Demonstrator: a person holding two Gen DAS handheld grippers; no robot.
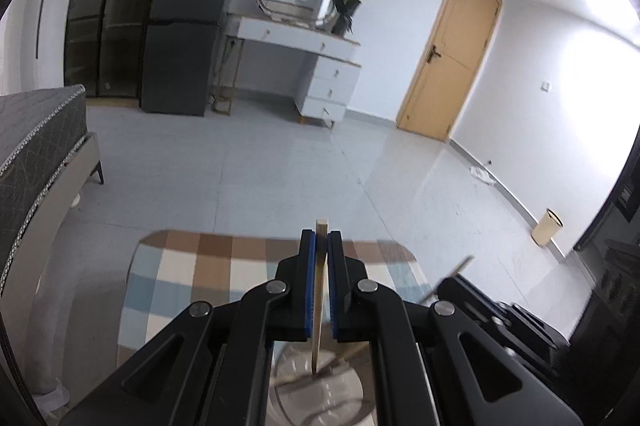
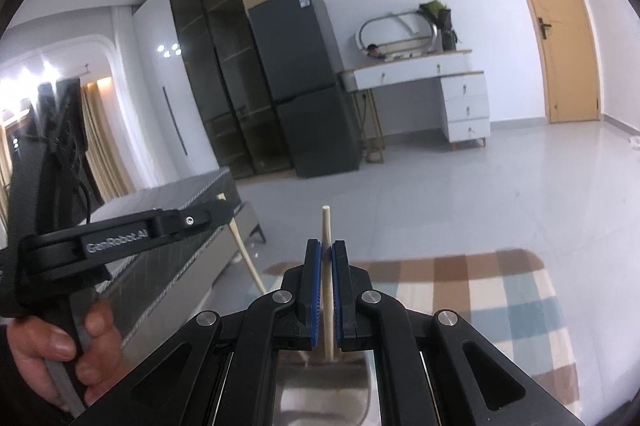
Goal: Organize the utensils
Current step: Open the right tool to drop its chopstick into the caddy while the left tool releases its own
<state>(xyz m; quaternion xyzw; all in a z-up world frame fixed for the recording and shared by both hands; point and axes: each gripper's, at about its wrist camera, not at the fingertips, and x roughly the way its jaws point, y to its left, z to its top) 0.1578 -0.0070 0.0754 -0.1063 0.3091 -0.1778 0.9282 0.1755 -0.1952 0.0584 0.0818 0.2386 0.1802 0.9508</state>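
2 pale wooden chopsticks are in your grip, 1 per tool: your left gripper (image 1: 321,246) has its blue pads closed on a flat-sided stick (image 1: 319,306), and your right gripper (image 2: 326,254) is clamped on a round one (image 2: 327,290), both upright over a shiny steel container (image 2: 320,386) just beneath the jaws. Each stick is pinched only partway along, so it could pivot, miss the rim and drop onto the checked brown-and-blue mat (image 2: 480,290) beyond.
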